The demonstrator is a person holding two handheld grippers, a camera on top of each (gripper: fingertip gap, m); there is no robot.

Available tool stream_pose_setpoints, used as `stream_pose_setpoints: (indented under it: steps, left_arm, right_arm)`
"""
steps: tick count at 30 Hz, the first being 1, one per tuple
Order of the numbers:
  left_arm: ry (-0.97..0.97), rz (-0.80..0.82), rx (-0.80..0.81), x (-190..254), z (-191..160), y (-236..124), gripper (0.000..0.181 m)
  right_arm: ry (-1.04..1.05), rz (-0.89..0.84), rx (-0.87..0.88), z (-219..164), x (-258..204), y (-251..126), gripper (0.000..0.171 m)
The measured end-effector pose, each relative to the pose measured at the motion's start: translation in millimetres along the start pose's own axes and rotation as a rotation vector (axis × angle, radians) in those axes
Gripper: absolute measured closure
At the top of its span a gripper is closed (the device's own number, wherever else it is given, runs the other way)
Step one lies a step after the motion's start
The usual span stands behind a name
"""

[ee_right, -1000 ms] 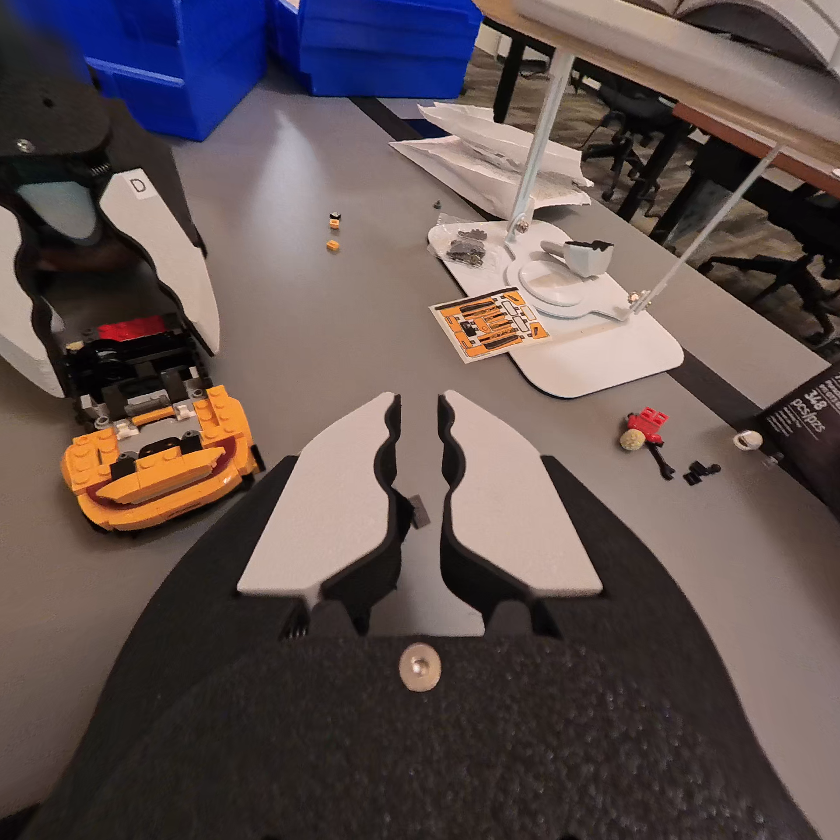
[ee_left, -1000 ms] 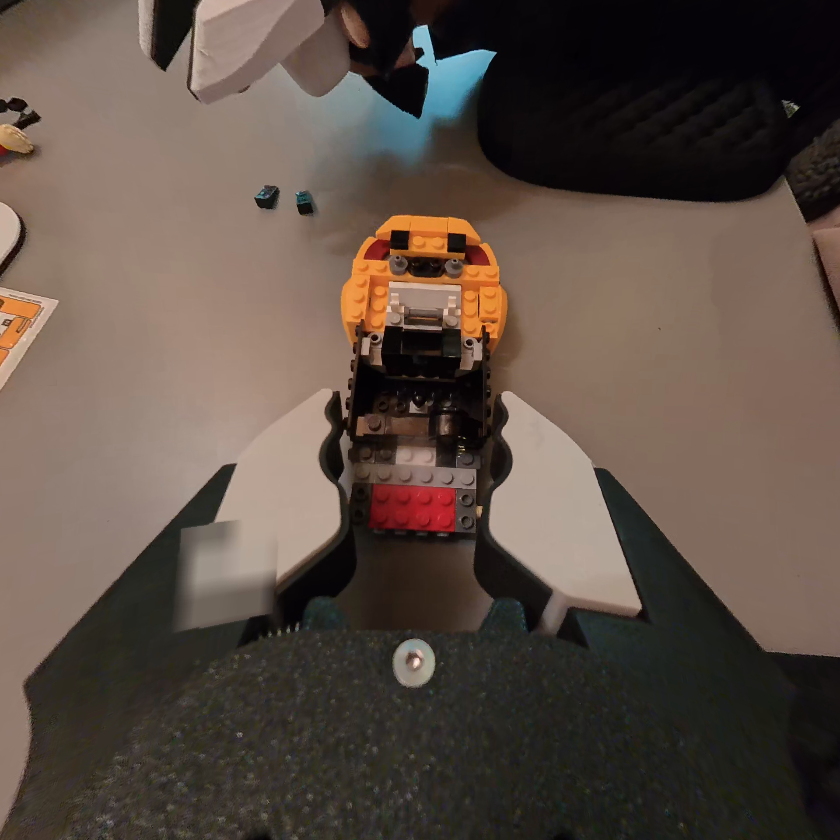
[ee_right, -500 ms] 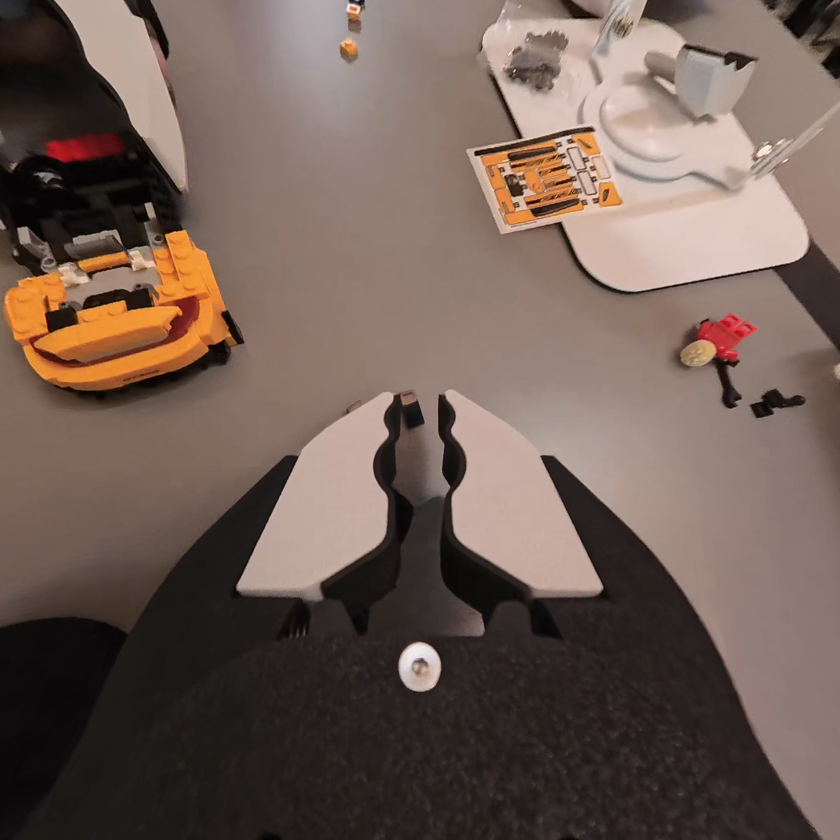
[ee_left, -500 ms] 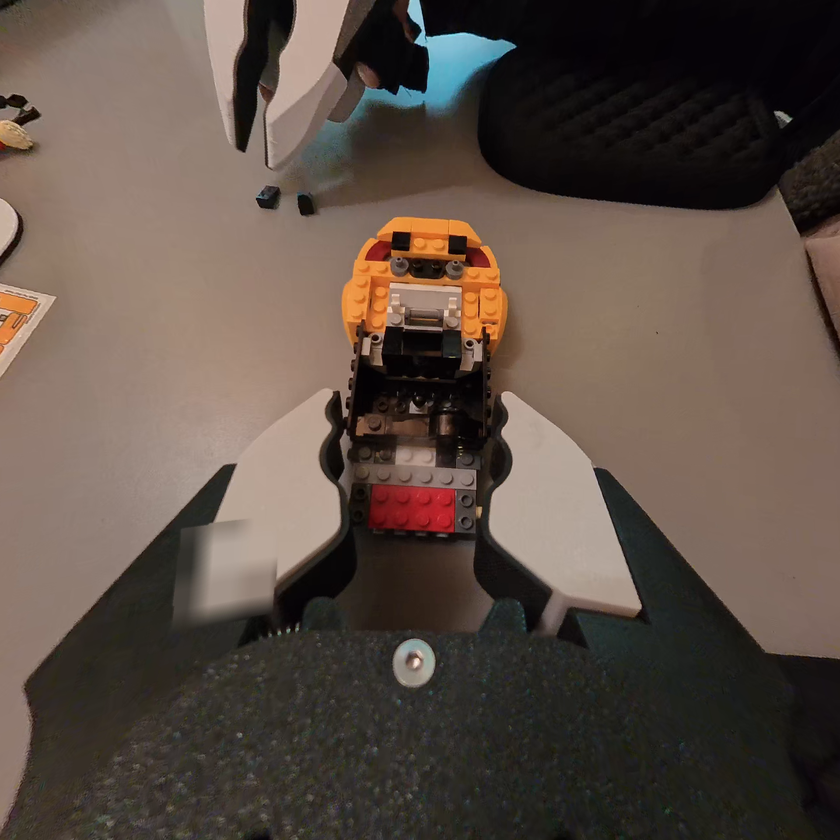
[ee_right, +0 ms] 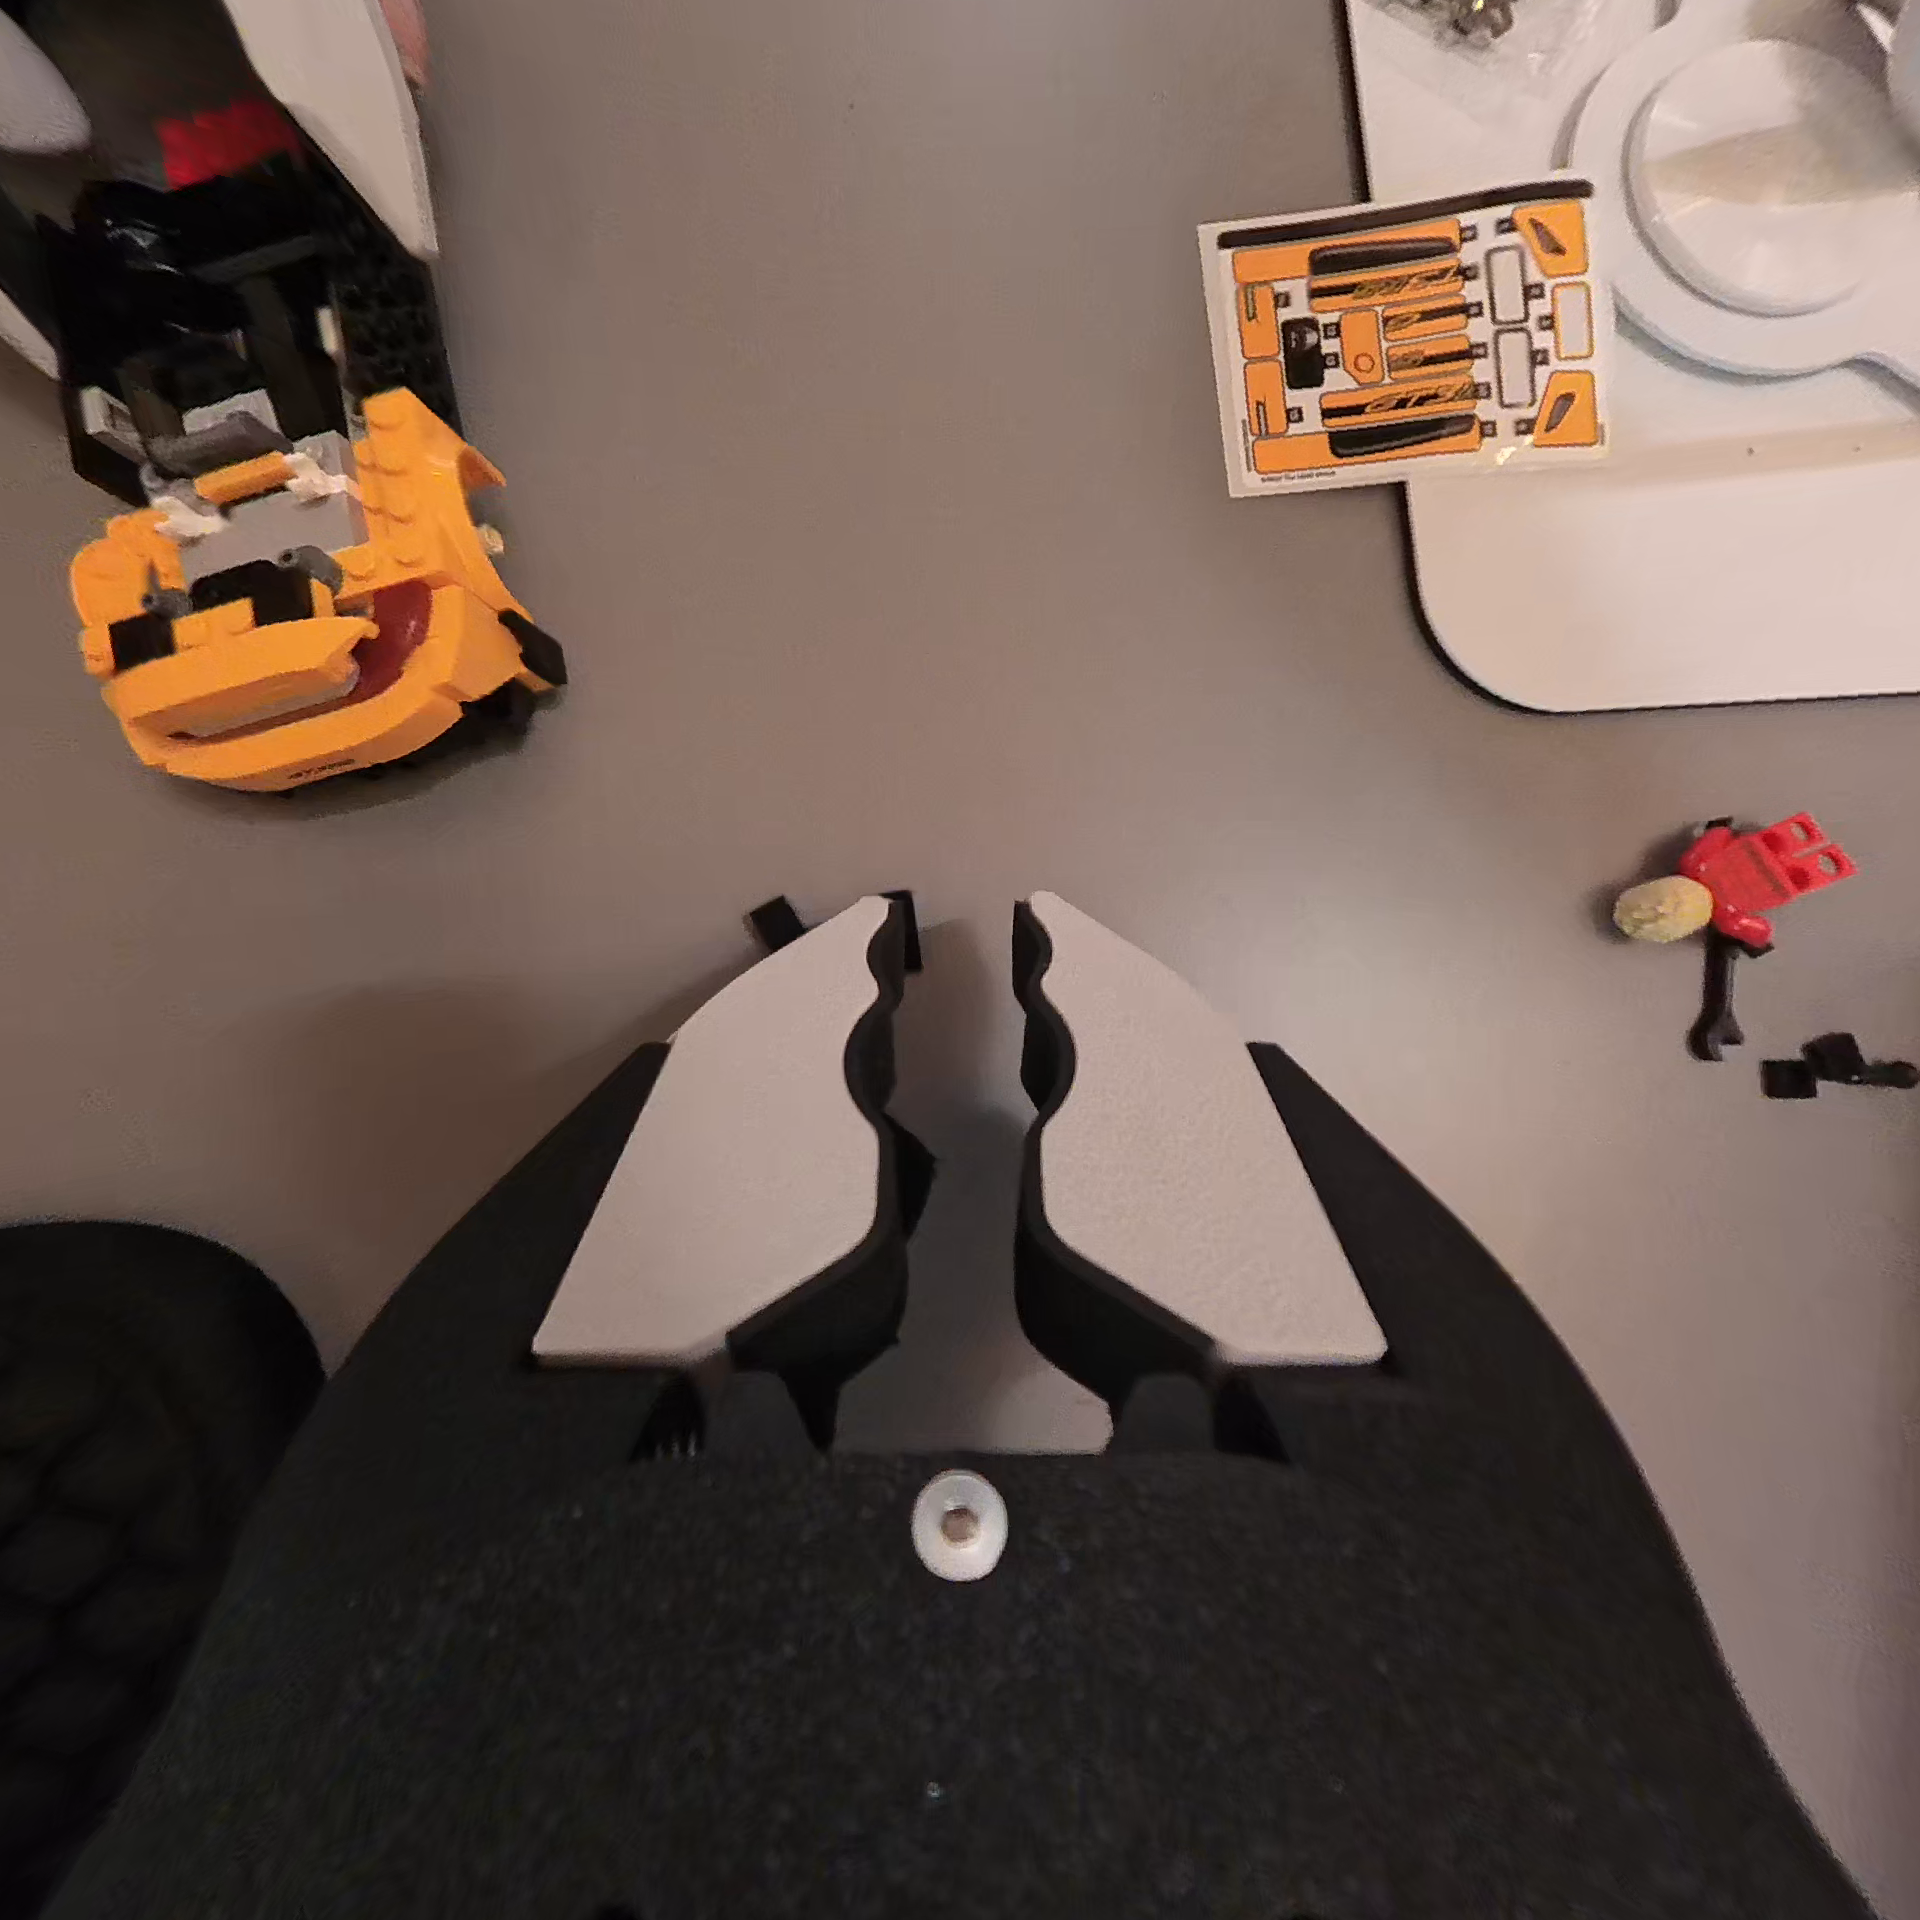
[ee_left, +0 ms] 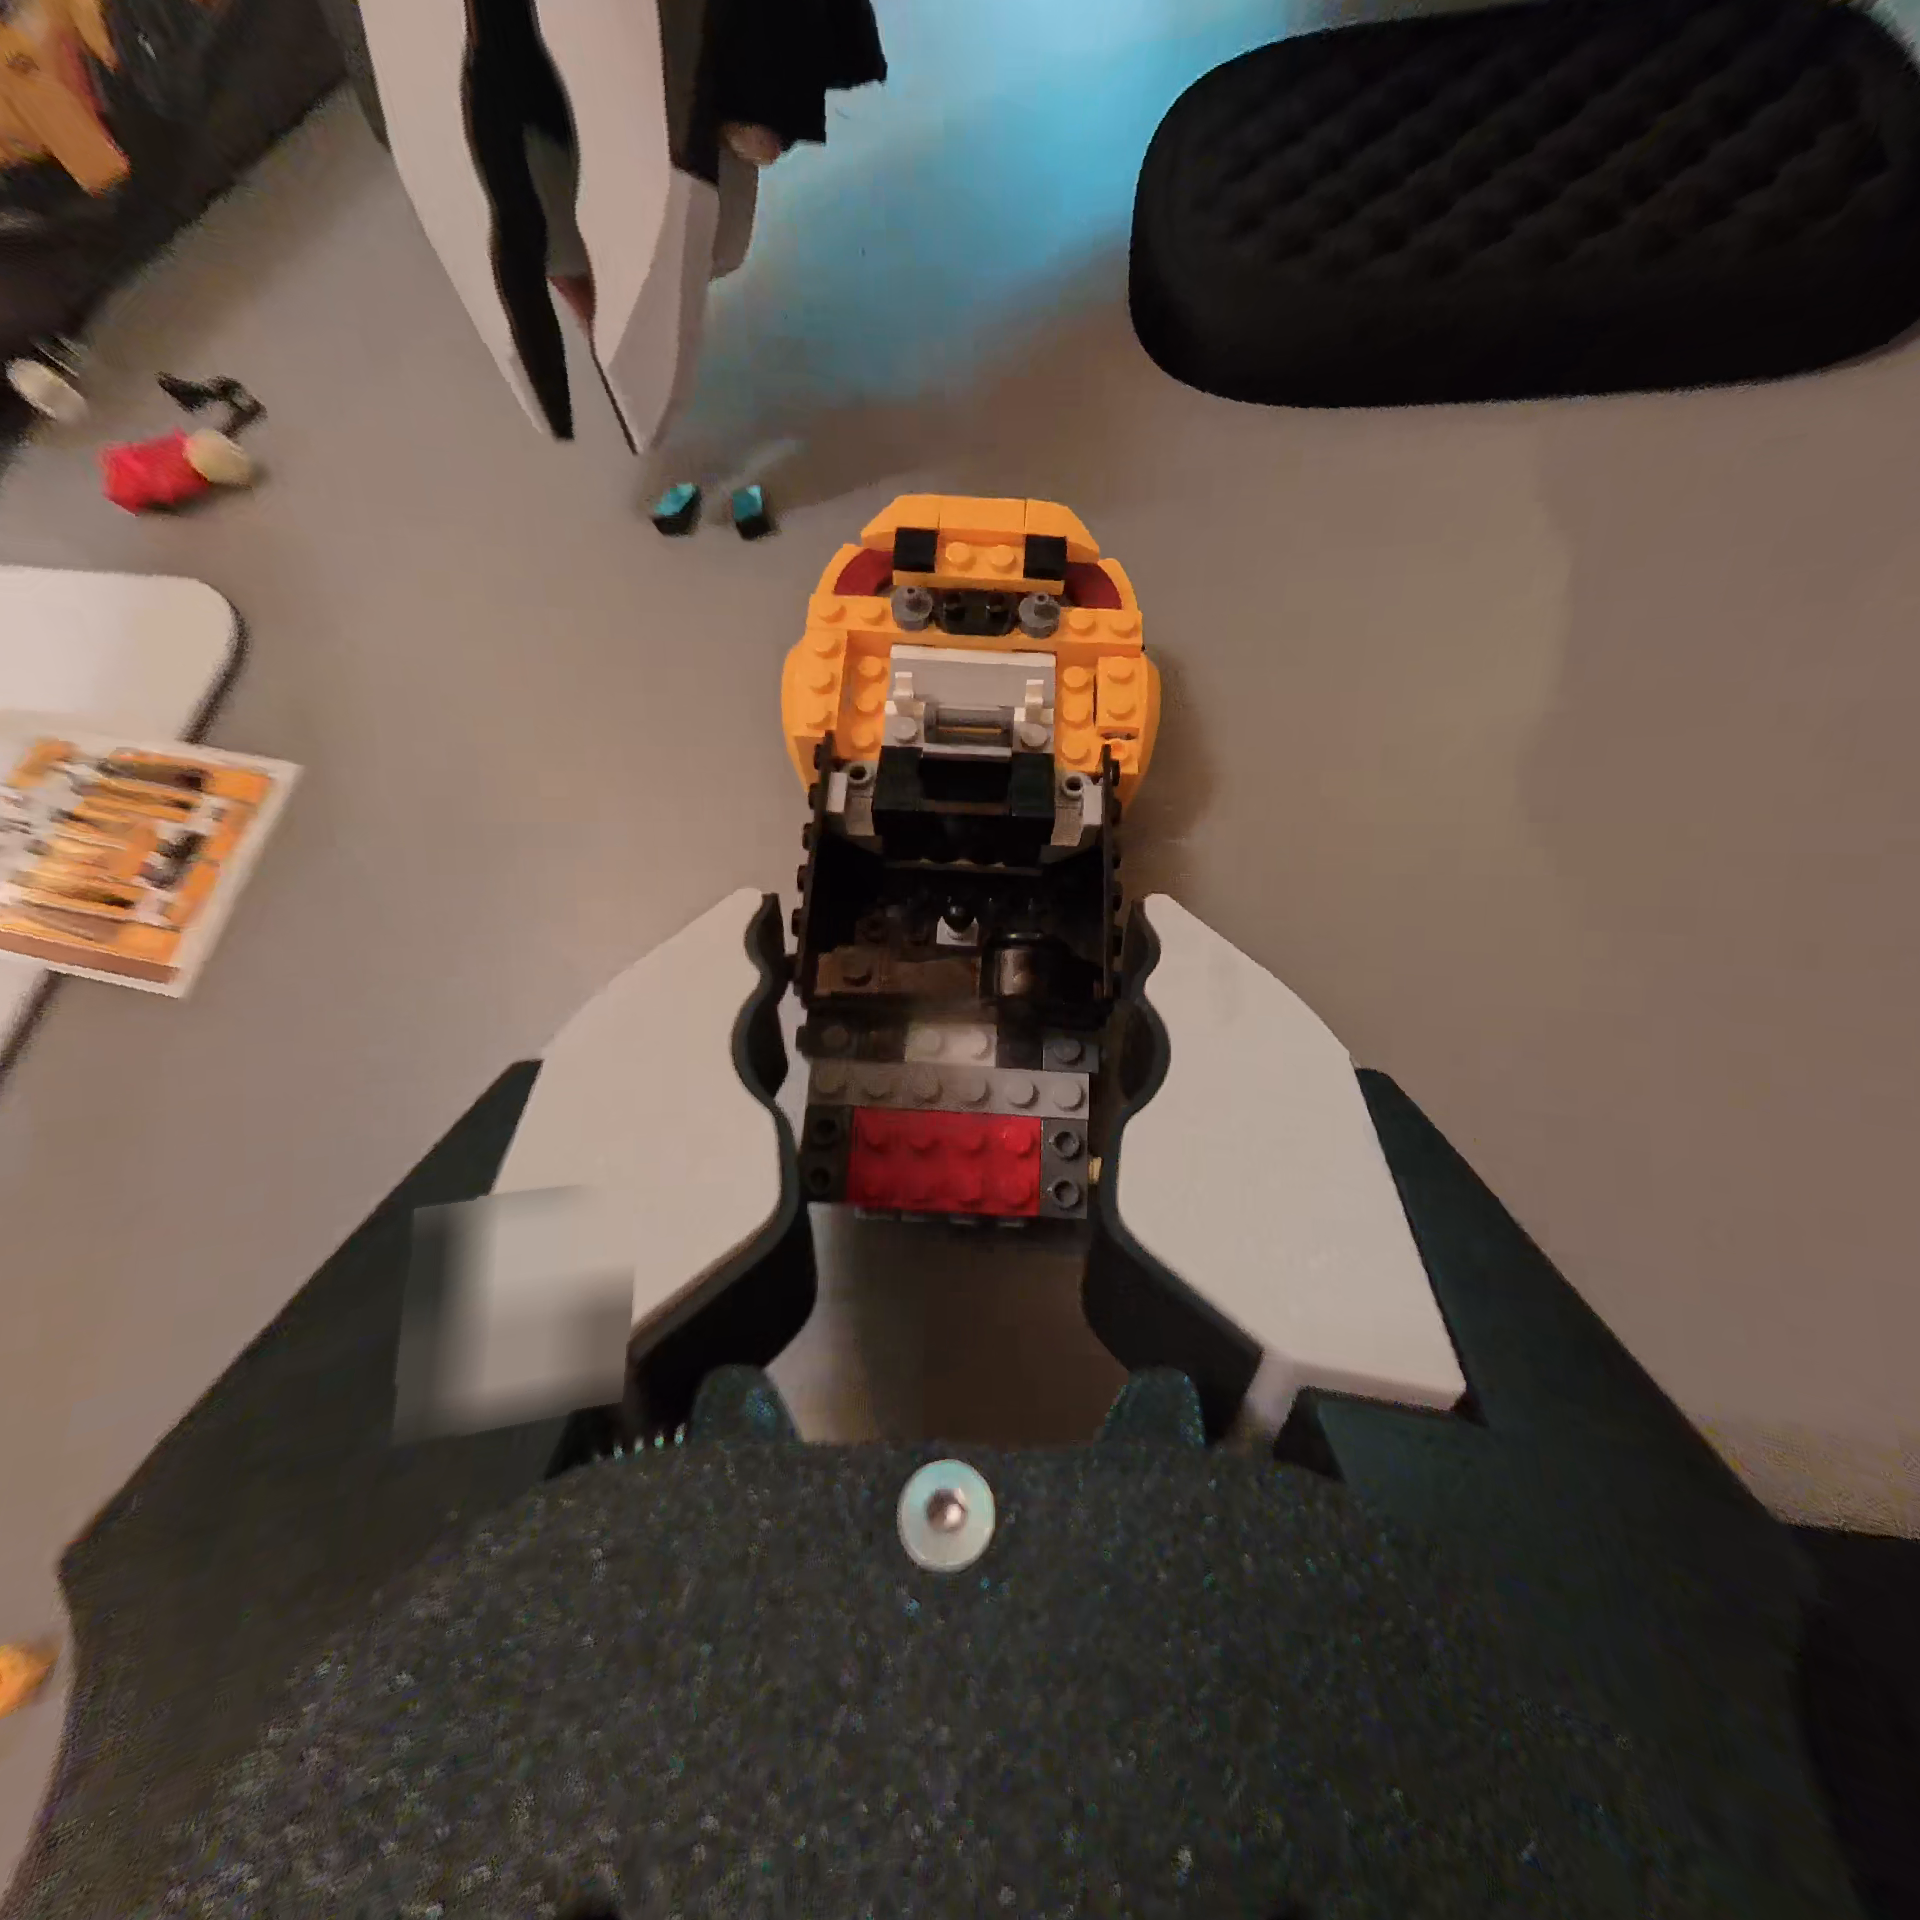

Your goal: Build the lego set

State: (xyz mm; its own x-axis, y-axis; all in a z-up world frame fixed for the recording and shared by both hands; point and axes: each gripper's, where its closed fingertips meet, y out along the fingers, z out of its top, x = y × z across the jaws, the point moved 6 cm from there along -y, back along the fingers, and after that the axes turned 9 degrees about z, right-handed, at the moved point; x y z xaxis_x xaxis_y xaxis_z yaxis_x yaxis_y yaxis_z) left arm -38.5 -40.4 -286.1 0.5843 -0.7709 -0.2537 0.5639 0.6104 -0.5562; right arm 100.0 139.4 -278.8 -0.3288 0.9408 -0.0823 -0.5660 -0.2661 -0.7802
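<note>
Left wrist view: left hand-held gripper (ee_left: 951, 925) clamped on the dark rear end of a half-built orange lego car (ee_left: 966, 831), both fingers pressed against its sides, red plate nearest the camera. Car flat on the grey counter (ee_left: 1455, 831), orange nose pointing to 12 o'clock. At 11 o'clock off the nose, two small teal-topped bricks (ee_left: 710, 509) just beside each other. Directly above them, tips down, right hand-held gripper (ee_left: 587, 416), narrowly parted. At 9 o'clock, an orange sticker sheet (ee_left: 135, 862) lapping the edge of a white base plate (ee_left: 104, 644); farther at 10 o'clock, a blurred red minifigure (ee_left: 171, 470). At 1 o'clock, a black quilted cushion (ee_left: 1507, 197).

Right wrist view: right hand-held gripper (ee_right: 961, 914) with a narrow gap, nothing gripped; two small dark bricks (ee_right: 774, 920) peeking out at the left fingertip, contact unclear. Orange lego car at 10 o'clock, rear held by the left hand-held gripper. Sticker sheet at 1 o'clock, half on the white base plate. Red minifigure at 3 o'clock, small black parts (ee_right: 1834, 1075) near it.
</note>
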Motion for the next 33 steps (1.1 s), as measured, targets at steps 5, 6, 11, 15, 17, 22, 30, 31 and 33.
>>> stream_pose_setpoints:
  steps: [5,6,11,15,17,22,30,31,33]
  left_arm:
    - [0.216,0.127,-0.015,7,7,-1,0.12]
    - [0.251,0.147,-0.026,8,7,0,0.12]
    - [0.285,0.164,-0.039,9,7,1,0.12]
    - [0.276,0.159,-0.039,9,6,1,0.12]
    - [0.271,0.156,-0.039,9,6,1,0.12]
    - [0.242,0.142,-0.042,9,6,0,0.12]
    - [0.091,0.053,-0.047,7,3,0,0.119]
    - [0.063,0.037,-0.049,7,2,0,0.119]
    - [0.005,0.003,-0.049,6,1,0,0.119]
  right_arm:
    - [-0.013,-0.004,0.053,2,-1,2,0.152]
    - [-0.014,-0.007,0.058,2,-1,2,0.152]
    - [-0.005,-0.012,0.1,0,2,-2,0.152]
    - [0.008,-0.011,0.116,-4,4,-3,0.152]
    - [0.016,-0.008,0.121,-5,5,-3,0.152]
    - [0.02,-0.003,0.112,-7,6,-1,0.152]
    - [0.028,-0.003,0.111,-9,6,-2,0.152]
    - [0.029,-0.003,0.11,-10,6,-2,0.152]
    - [0.029,0.0,0.108,-10,6,-1,0.152]
